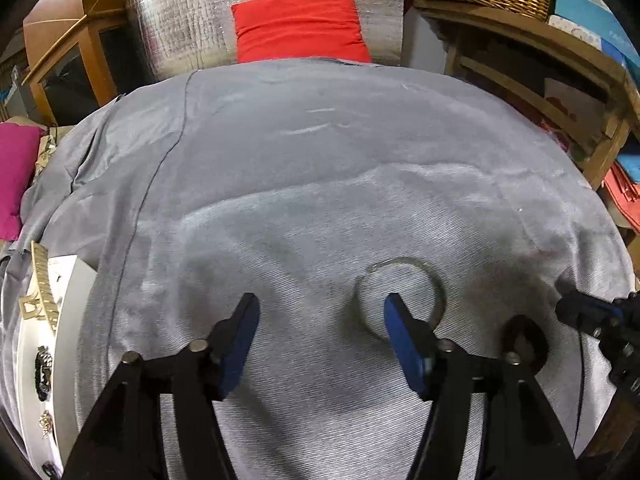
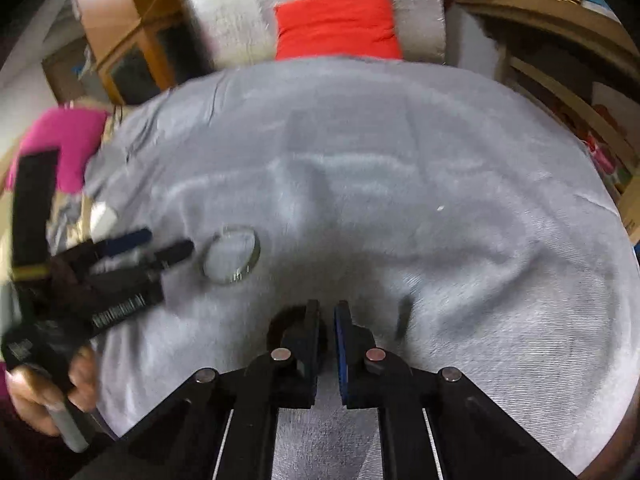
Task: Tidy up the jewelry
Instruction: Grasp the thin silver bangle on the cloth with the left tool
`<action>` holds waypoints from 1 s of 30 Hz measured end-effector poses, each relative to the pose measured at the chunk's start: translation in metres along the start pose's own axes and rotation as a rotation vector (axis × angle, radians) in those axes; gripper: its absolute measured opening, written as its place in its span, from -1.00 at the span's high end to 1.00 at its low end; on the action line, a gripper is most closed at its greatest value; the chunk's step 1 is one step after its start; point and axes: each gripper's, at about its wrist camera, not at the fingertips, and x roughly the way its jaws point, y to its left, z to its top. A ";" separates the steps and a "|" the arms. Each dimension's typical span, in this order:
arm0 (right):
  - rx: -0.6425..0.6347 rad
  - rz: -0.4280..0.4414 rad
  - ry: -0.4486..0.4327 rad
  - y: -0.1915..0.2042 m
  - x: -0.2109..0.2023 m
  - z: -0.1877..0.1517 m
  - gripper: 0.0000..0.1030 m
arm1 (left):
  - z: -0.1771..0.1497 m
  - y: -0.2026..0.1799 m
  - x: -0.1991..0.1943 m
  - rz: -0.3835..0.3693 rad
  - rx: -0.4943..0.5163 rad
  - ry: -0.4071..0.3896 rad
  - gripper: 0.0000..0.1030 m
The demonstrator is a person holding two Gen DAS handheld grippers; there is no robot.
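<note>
Left wrist view shows me the clear glass-like bangle (image 1: 400,298), a thin round hoop, lying flat on the grey ribbed cloth (image 1: 320,168) that covers the bench. I judge it light, rigid and slippery, and probably brittle, so I would take it across the rim with one pad inside the hoop and one outside, squeezing gently. My left tongs (image 1: 322,312) stand spread with nothing between the pads; the right-hand blue finger's tip sits over the inside of the hoop, the other finger well off to the left on bare cloth. Whether that tip touches the bangle I cannot tell.

A second, dark brown bangle (image 1: 524,342) lies just right of the clear one, partly hidden behind the left tongs' frame. In the right wrist view my right tongs (image 2: 326,320) are pressed together, and that dark ring shows just beside their left finger; blur keeps me from saying whether they pinch it. A white tray (image 1: 66,320) with a gold hair claw (image 1: 42,284) and other pieces sits at the far left.
</note>
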 end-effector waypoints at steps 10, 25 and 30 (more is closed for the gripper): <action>0.115 0.115 0.077 -0.015 0.007 0.003 0.82 | 0.000 -0.022 0.017 -0.054 0.034 0.052 -0.32; 0.078 0.125 0.060 -0.012 0.003 0.000 0.07 | 0.000 -0.017 0.034 -0.135 -0.028 0.099 -0.41; 0.034 0.121 0.077 -0.005 0.007 -0.002 0.07 | 0.000 -0.014 0.031 -0.181 -0.046 0.092 0.09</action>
